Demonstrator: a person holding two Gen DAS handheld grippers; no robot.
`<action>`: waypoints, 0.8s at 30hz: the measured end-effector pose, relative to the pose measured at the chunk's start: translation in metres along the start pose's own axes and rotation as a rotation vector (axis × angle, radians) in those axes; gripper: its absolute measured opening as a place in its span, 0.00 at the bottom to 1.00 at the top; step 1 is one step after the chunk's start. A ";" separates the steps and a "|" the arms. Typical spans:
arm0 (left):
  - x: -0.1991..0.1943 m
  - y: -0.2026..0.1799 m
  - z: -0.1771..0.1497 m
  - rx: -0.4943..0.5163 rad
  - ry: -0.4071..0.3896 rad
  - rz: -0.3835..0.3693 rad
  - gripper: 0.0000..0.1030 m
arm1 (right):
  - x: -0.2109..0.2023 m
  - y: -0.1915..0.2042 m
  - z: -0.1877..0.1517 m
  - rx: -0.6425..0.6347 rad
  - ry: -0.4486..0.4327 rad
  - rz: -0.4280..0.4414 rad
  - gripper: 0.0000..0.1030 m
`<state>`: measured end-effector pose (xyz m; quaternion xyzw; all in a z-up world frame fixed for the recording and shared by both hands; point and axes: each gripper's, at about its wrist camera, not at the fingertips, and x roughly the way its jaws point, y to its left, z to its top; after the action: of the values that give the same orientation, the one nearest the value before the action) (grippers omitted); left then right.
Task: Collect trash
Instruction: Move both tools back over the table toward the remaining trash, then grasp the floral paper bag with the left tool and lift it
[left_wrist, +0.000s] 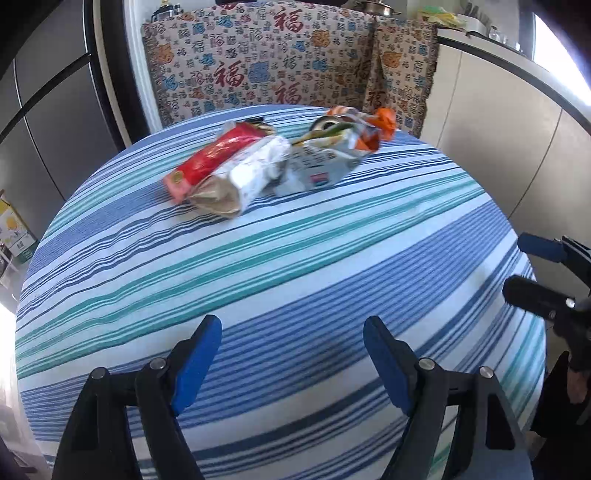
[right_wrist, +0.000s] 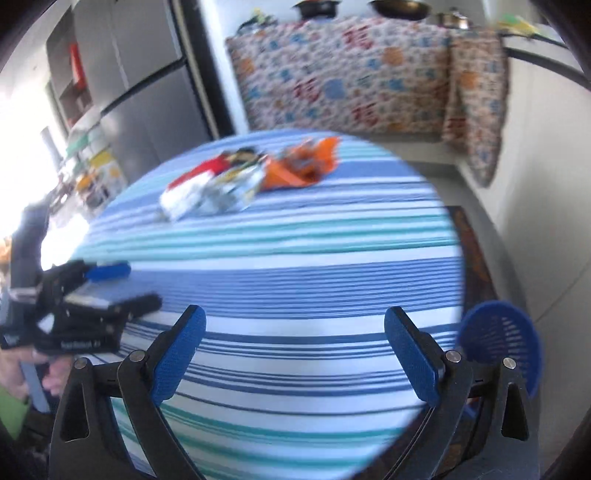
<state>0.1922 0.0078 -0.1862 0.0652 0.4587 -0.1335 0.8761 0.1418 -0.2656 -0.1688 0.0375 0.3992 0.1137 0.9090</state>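
Round table (left_wrist: 295, 258) under a blue, teal and white striped cloth. Trash sits in a loose cluster on the far half of the tabletop: a red wrapper (left_wrist: 218, 155), a crumpled white and beige bag (left_wrist: 251, 177) lying against it, a silver snack bag (left_wrist: 325, 158) beside that, and an orange wrapper (left_wrist: 384, 122) at the far edge of the pile. Pieces touch or overlap.

Left gripper (left_wrist: 291, 354): blue pads apart, nothing between them, over the near part of the cloth, well short of the trash.

Right gripper (right_wrist: 295, 350): fingers wide apart, empty, also over the near side of the table; this view is blurred.

Blue slatted basket (right_wrist: 502, 347) stands on the floor just off the table's right edge.

Patterned throw (left_wrist: 288, 62) covers furniture behind the table
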 end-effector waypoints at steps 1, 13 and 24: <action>0.006 0.010 0.001 -0.009 0.007 0.004 0.79 | 0.014 0.013 0.001 -0.011 0.024 0.005 0.95; 0.046 0.048 0.042 0.102 -0.011 -0.070 0.95 | 0.085 0.055 0.016 -0.080 0.118 -0.116 0.99; 0.076 0.063 0.093 0.150 -0.020 -0.144 1.00 | 0.087 0.058 0.015 -0.081 0.120 -0.128 0.99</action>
<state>0.3247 0.0328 -0.1958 0.0960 0.4421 -0.2308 0.8614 0.2003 -0.1882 -0.2119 -0.0317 0.4496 0.0733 0.8897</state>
